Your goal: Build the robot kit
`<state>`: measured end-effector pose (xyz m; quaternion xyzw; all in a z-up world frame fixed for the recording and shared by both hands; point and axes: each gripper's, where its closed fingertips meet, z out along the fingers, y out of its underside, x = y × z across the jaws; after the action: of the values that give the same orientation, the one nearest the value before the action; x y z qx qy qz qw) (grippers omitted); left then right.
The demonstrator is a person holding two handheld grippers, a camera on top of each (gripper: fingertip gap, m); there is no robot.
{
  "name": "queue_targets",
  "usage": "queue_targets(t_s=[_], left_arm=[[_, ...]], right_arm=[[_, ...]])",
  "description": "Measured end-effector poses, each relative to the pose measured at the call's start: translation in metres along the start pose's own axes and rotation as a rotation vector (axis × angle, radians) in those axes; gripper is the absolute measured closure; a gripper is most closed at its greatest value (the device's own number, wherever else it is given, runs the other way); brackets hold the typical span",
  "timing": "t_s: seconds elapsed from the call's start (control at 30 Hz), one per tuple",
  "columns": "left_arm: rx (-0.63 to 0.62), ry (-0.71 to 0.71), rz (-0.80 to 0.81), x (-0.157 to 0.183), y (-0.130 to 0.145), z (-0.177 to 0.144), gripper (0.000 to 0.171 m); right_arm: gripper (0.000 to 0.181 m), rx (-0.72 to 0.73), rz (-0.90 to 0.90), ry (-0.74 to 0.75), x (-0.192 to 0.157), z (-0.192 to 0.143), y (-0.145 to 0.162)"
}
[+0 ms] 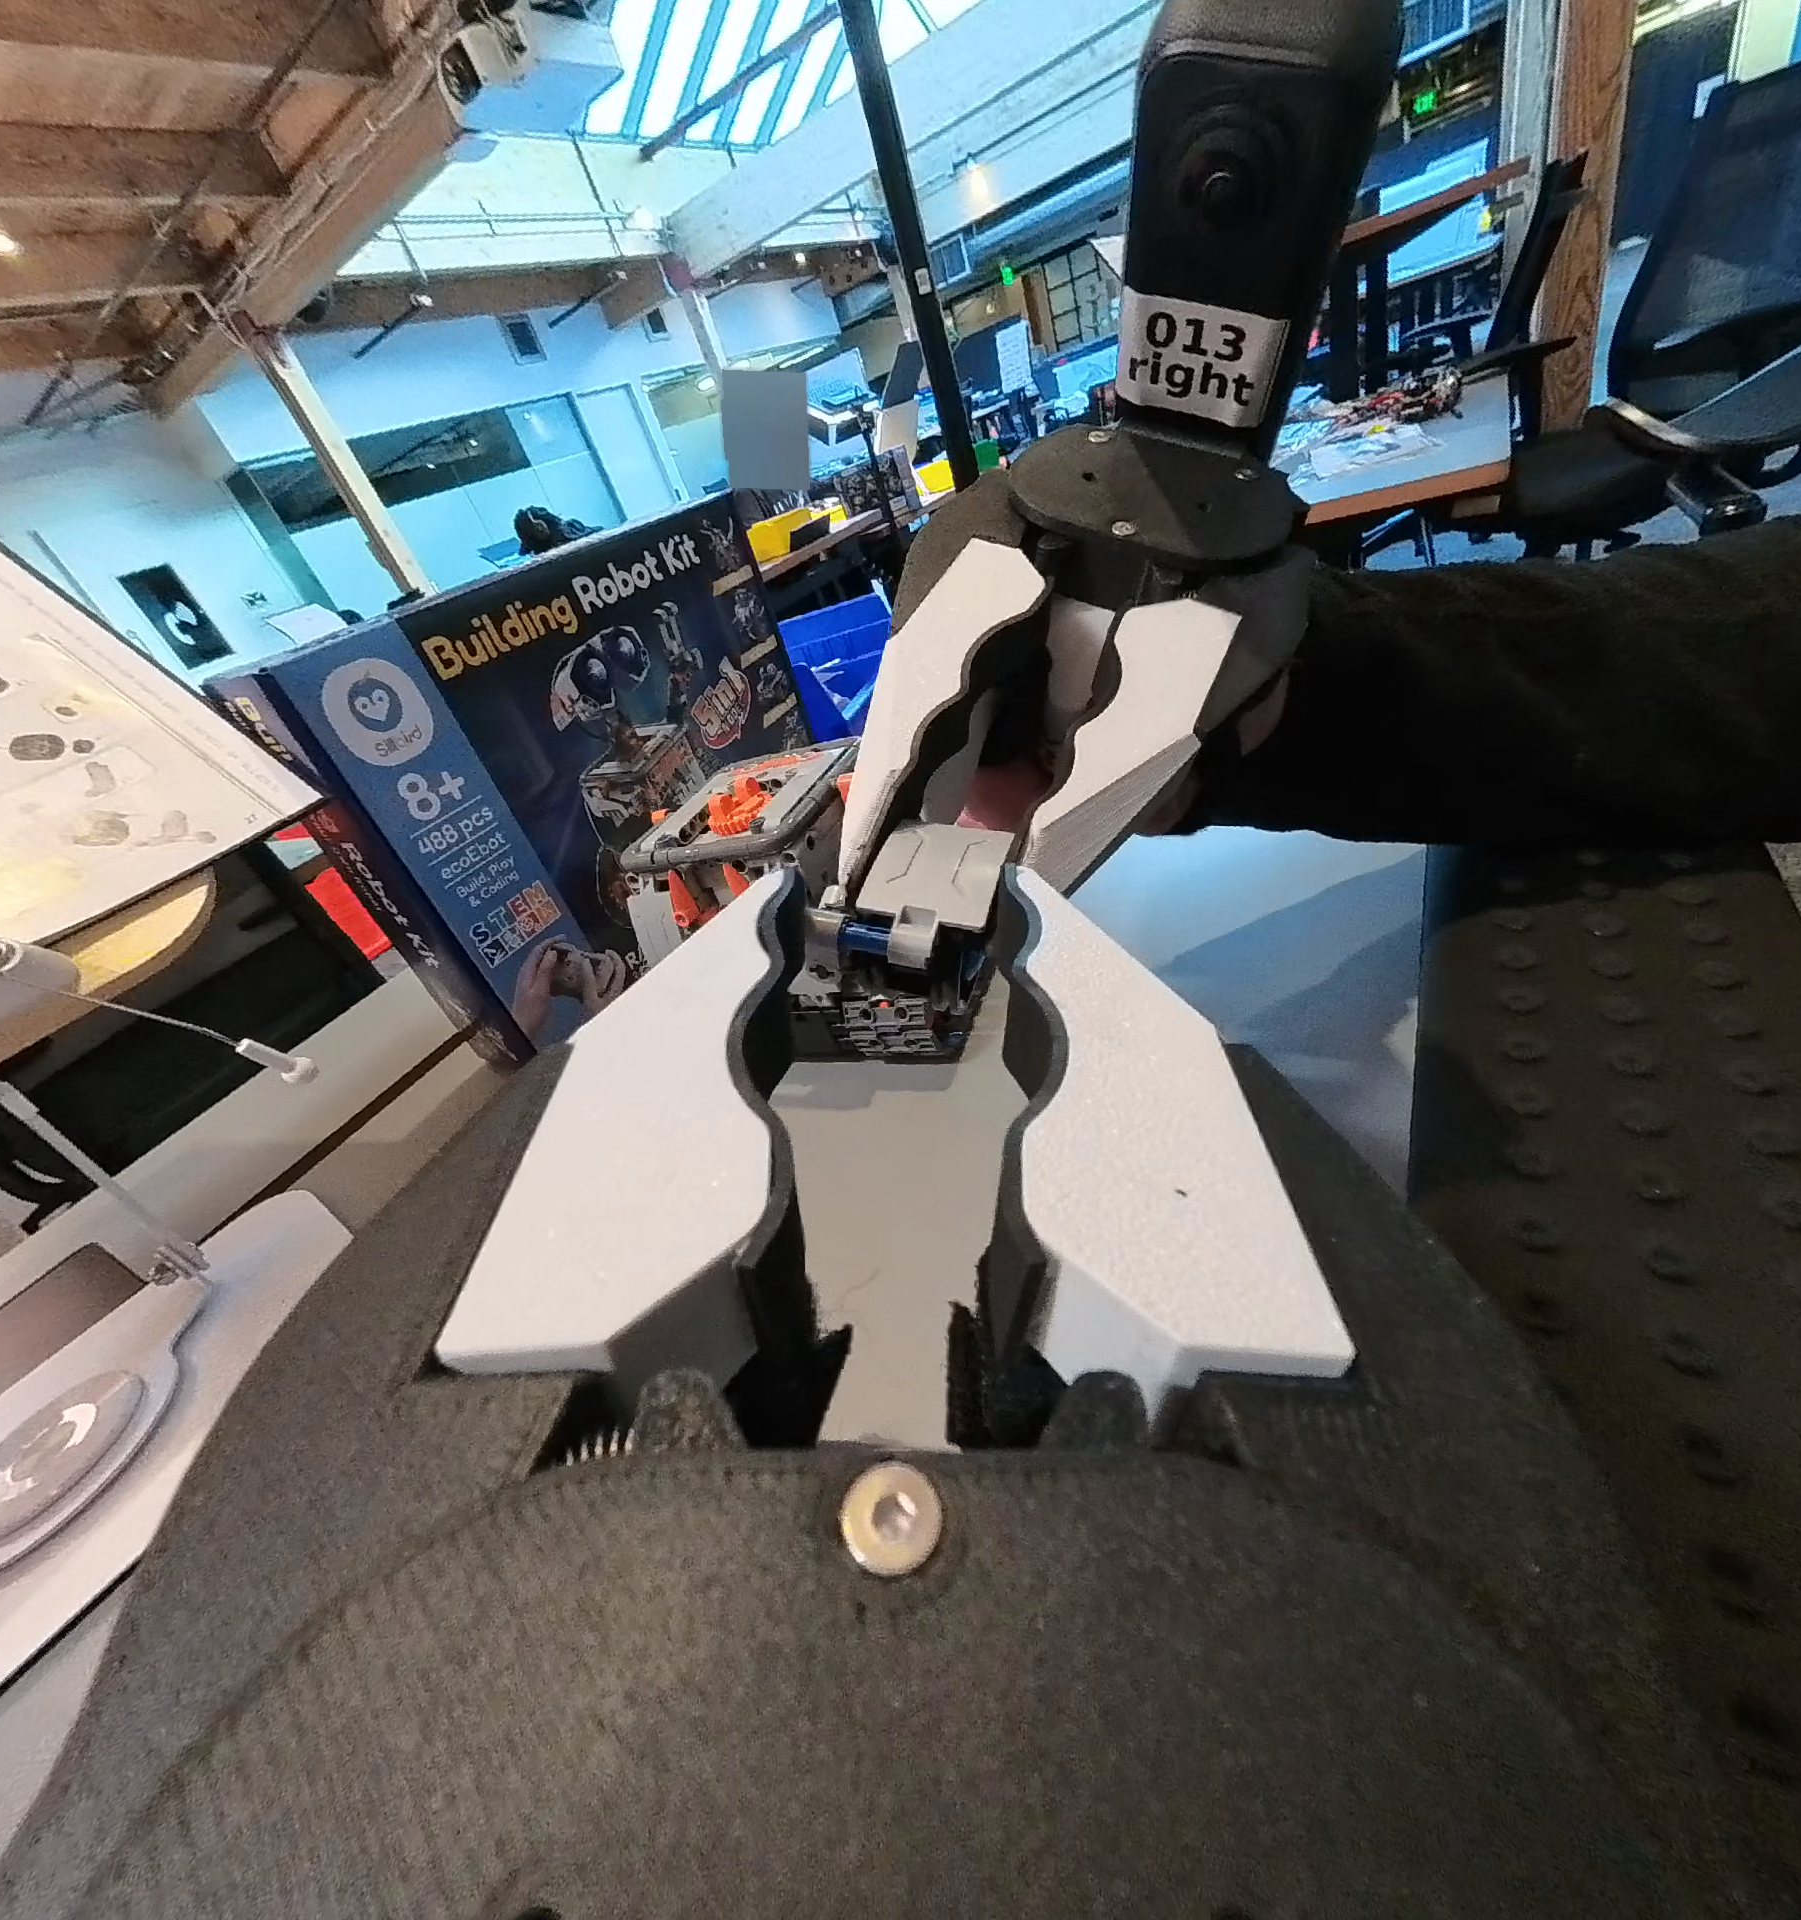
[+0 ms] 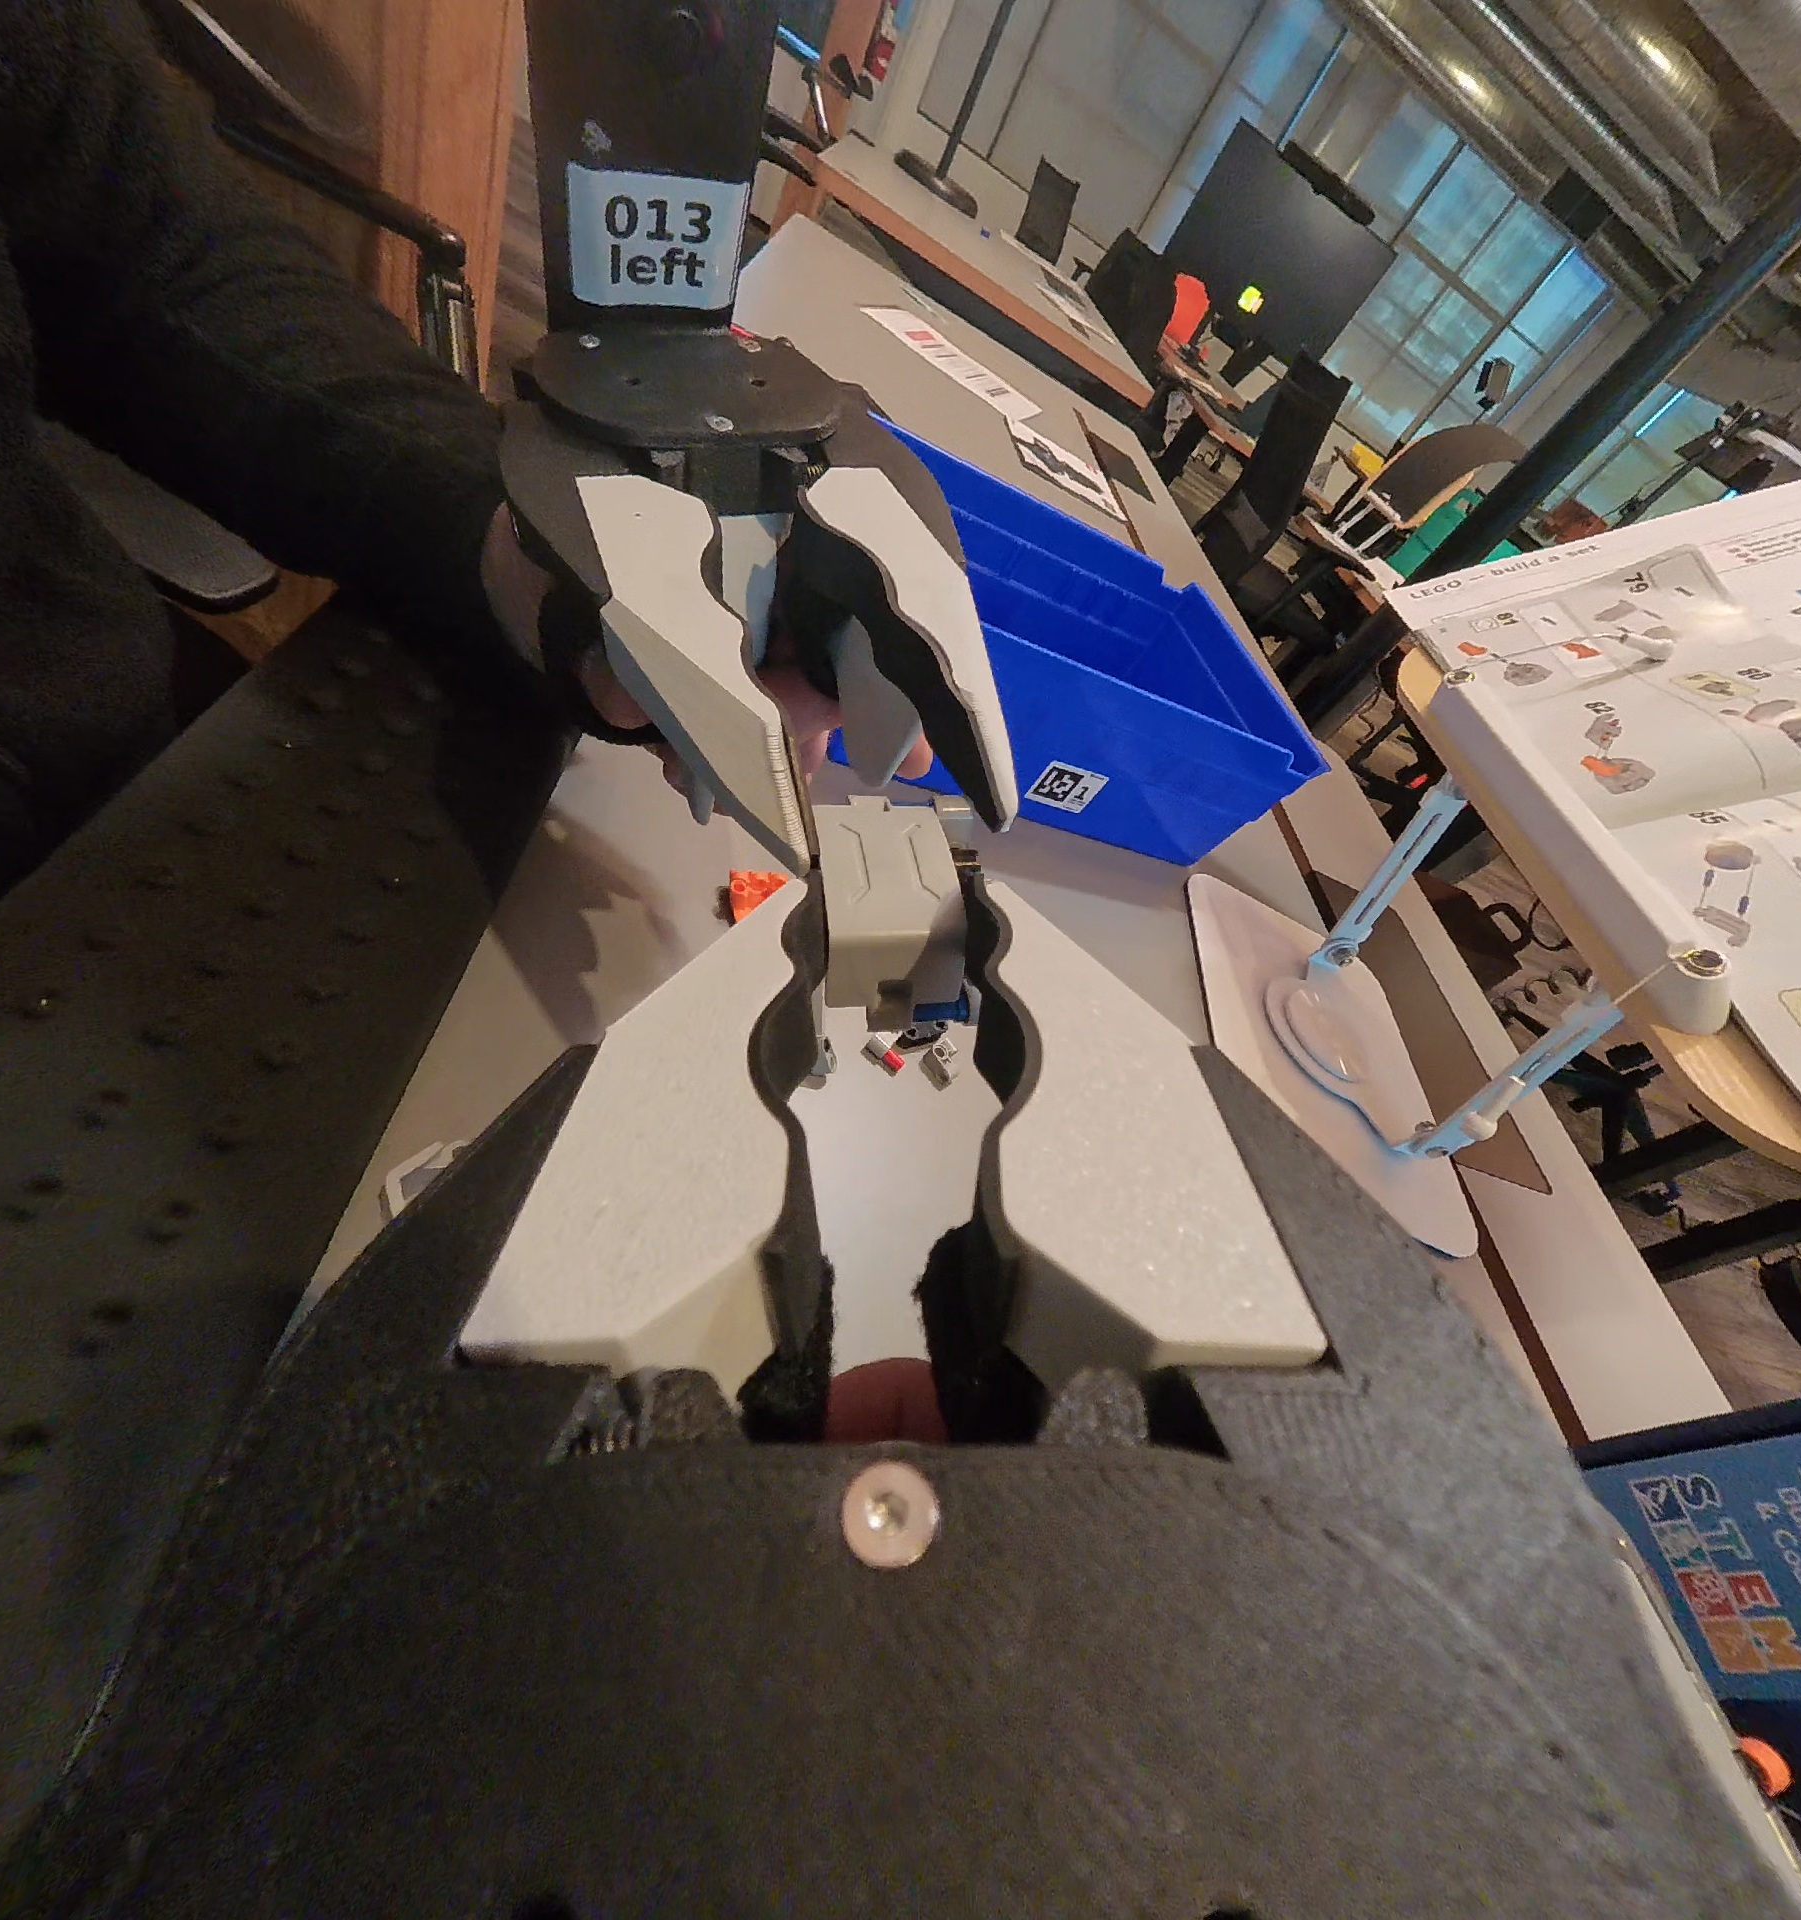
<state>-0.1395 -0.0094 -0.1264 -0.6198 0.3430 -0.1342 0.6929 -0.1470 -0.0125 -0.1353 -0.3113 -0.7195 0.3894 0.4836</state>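
Blue bin [image 2: 1104,665]: open-topped, on the tabletop [image 2: 1062,862] toward its far side, just behind the two grippers; the interior that shows looks bare, though the left gripper hides the near-left part. A square code sticker sits on its near wall.
Kit box [image 1: 522,769]: blue printed carton standing upright on the tabletop; closed, contents not visible.
Brick assembly [image 1: 901,935]: a grey block-shaped build with dark, blue and red parts at its lower end, held off the tabletop between both grippers. Its long axis runs roughly from one gripper to the other; the flat grey panel faces up.
Left gripper [image 1: 901,914]: fingers part-way closed, clamped on the lower, darker end of the brick assembly, one tip on each side. In the right wrist view it comes down from the upper left, tips angled downward [image 2: 901,831].
Right gripper [image 2: 891,935]: narrowed onto the grey block, pinching its sides. In the left wrist view it points down and toward the camera [image 1: 937,831], held by a hand in a black sleeve [image 1: 1561,675] reaching in from the right.
Second build [image 1: 730,831]: grey with orange pieces, on the tabletop in front of the kit box.
Loose parts: an orange piece [image 2: 756,894] and small grey bits [image 2: 922,1055] lie on the tabletop beneath the grippers.
Instruction sheet [image 2: 1696,675]: on a tilted white stand at the tabletop's side edge.
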Motion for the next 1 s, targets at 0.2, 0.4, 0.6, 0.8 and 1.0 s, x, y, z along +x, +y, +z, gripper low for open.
queue_targets(t_s=[0.2, 0.4, 0.6, 0.8, 1.0], left_arm=[[0.009, 0.024, -0.008, 0.007, -0.002, 0.000, 0.148], [0.027, 0.032, -0.020, 0.005, -0.005, 0.000, 0.149], [0.015, -0.069, -0.010, -0.014, -0.005, -0.003, 0.108], [-0.009, 0.005, -0.003, 0.000, -0.001, 0.003, 0.140], [-0.040, 0.005, -0.022, -0.003, 0.003, 0.003, 0.131]], right_arm=[[0.158, 0.018, 0.026, -0.022, -0.001, -0.001, -0.002], [0.158, 0.024, 0.022, -0.008, 0.001, -0.002, -0.004], [0.157, 0.016, -0.019, 0.006, -0.001, 0.000, -0.004], [0.157, -0.006, -0.034, 0.023, 0.002, -0.001, 0.000], [0.157, -0.023, -0.055, 0.024, 0.001, 0.000, 0.003]])
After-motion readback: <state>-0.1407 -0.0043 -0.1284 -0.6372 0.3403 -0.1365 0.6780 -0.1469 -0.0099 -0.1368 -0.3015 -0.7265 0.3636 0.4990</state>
